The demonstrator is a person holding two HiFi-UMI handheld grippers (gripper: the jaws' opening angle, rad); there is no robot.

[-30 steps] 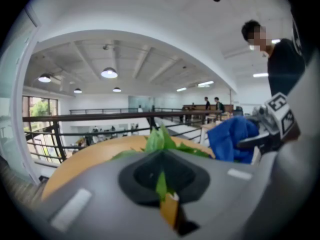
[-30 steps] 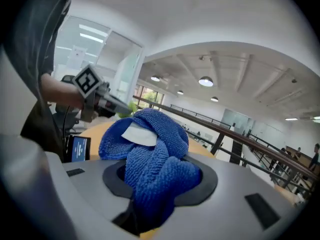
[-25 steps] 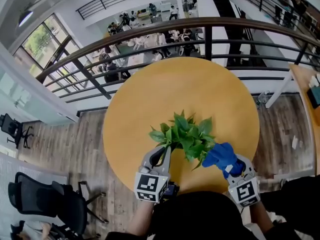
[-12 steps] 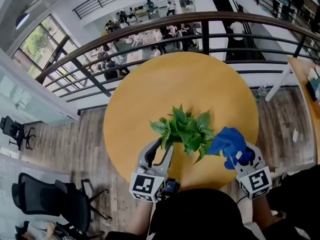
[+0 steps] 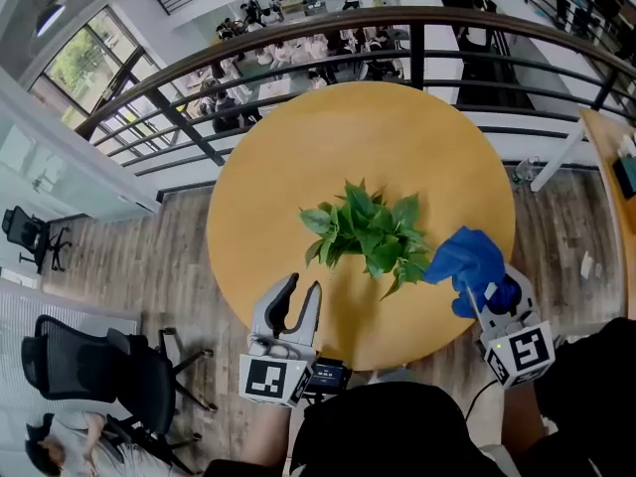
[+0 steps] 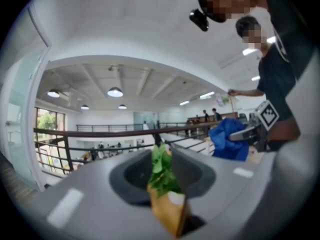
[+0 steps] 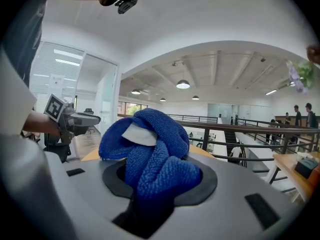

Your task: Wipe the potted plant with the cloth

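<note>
A leafy green potted plant [image 5: 363, 229] stands in the middle of the round yellow table [image 5: 298, 147]. My left gripper [image 5: 298, 293] hovers near the table's front edge, a short way from the leaves. Its jaws have just been opening and stand open with nothing between them. In the left gripper view the plant [image 6: 161, 170] shows beyond the gap. My right gripper [image 5: 480, 288] is to the right of the plant, shut on a bunched blue cloth [image 5: 465, 258]. The cloth [image 7: 150, 151] fills the right gripper view. It sits close beside the outer leaves.
A dark metal railing [image 5: 417, 28] curves behind the table, with a lower floor and people beyond it. A black office chair [image 5: 89, 386] stands on the wooden floor at the lower left. Another table's edge [image 5: 608, 157] shows at the right.
The left gripper let go of the plant's leaves, opened, and pulled back toward the table's front edge. The right gripper moved the cloth off the leaves, up and to the right.
</note>
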